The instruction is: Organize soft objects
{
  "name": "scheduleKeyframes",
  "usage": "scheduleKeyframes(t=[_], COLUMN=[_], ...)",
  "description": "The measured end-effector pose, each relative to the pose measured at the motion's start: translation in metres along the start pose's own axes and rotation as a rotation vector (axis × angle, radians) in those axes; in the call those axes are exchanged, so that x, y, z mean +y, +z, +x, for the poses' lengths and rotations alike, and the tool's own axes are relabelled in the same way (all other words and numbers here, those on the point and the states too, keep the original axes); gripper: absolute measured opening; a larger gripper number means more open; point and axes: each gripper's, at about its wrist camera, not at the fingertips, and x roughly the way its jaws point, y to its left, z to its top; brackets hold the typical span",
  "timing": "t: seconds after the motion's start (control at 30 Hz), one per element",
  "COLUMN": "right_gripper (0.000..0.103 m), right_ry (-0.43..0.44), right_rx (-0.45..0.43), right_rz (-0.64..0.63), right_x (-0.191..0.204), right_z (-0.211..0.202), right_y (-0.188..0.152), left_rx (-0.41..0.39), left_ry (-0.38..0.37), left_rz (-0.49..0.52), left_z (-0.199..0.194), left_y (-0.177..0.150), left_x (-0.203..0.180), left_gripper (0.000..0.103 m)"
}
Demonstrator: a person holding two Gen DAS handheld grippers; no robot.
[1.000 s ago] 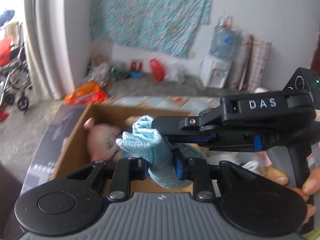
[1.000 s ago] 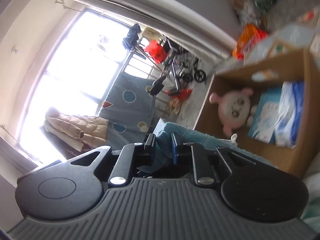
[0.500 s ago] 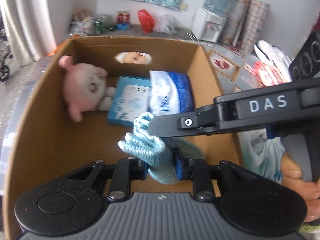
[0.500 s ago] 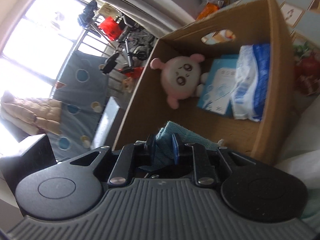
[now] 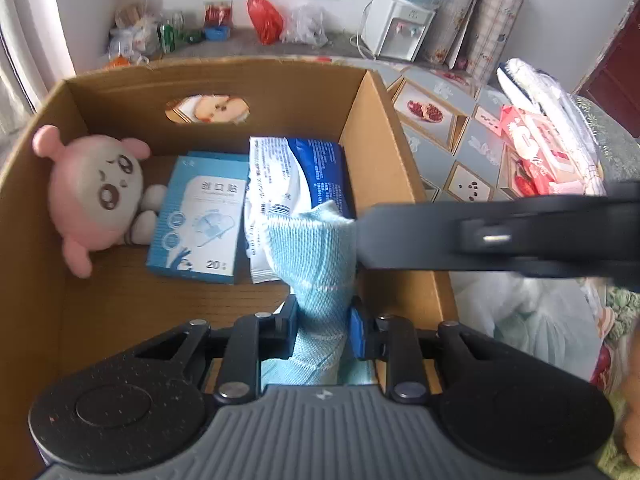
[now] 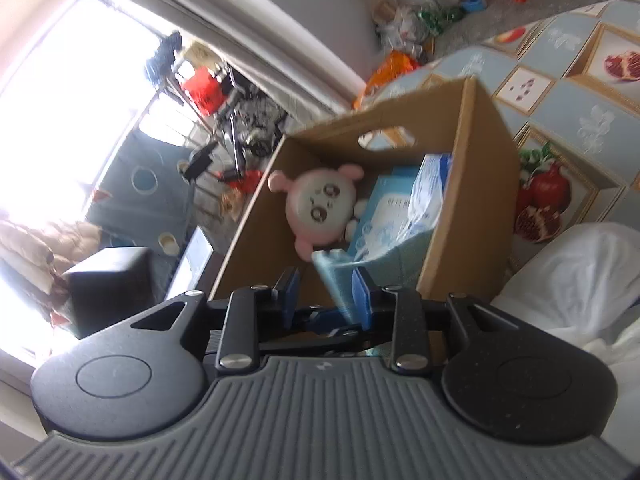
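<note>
Lowering light-blue knitted cloth into brown cardboard box, beside blue-white plastic pack. Left hand-held gripper clamped on cloth; right hand-held gripper jaws opening, cloth edge between. Cloth limp, light, non-fragile; pinch bunched middle.

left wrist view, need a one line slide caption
Left claw holds a light blue cloth over a cardboard box containing a pink plush toy.
</note>
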Motion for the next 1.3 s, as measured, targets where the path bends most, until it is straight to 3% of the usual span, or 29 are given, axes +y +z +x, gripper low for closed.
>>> scheduleKeyframes(t=[0.2, 0.3, 0.37, 0.43, 0.53, 0.73, 0.93, 1.07, 1.17, 1.3], right_gripper=[0.033, 0.034, 0.035, 0.037, 0.041, 0.041, 0.041, 0.041, 0.041, 0.041], right_ry=[0.015, 0.01, 0.011, 0.015, 0.019, 0.016, 0.017, 0.011, 0.005, 0.005], right_rx=[-0.067, -0.076, -0.084, -0.089, -0.088, -0.098, -0.124, -0.141, -0.142, -0.134], right_rz=[0.02, 0.041, 0.053, 0.065, 0.078, 0.073, 0.07, 0.064, 0.07, 0.094], right_x=[-0.017, -0.027, -0.033, -0.037, -0.04, -0.04, -0.043, -0.045, -0.051, -0.06], right_z=[-0.031, -0.039, -0.043, -0.045, -0.045, -0.052, -0.063, -0.071, -0.074, -0.073], right_y=[0.002, 0.003, 0.004, 0.003, 0.001, -0.003, -0.007, -0.012, -0.016, -0.023], left_rx=[0.028, 0.087, 0.109, 0.118, 0.108, 0.048, -0.058, -0.098, -0.089, -0.017], left_ry=[-0.018, -0.067, -0.086, -0.081, -0.082, -0.069, -0.003, 0.101, 0.165, 0.263], left_rz=[-0.042, -0.094, -0.122, -0.153, -0.198, -0.22, -0.205, -0.19, -0.169, -0.129], left_z=[0.018, 0.026, 0.029, 0.03, 0.027, 0.005, -0.025, -0.035, -0.03, 0.002], left_y=[0.011, 0.01, 0.008, 0.007, 0.005, 0.004, -0.005, -0.011, -0.015, -0.015], left_x=[0.002, 0.012, 0.017, 0.021, 0.029, 0.032, 0.026, 0.023, 0.026, 0.027], left_gripper=[0.025, 0.026, 0.03, 0.042, 0.054, 0.054, 0.049, 0.041, 0.038, 0.031])
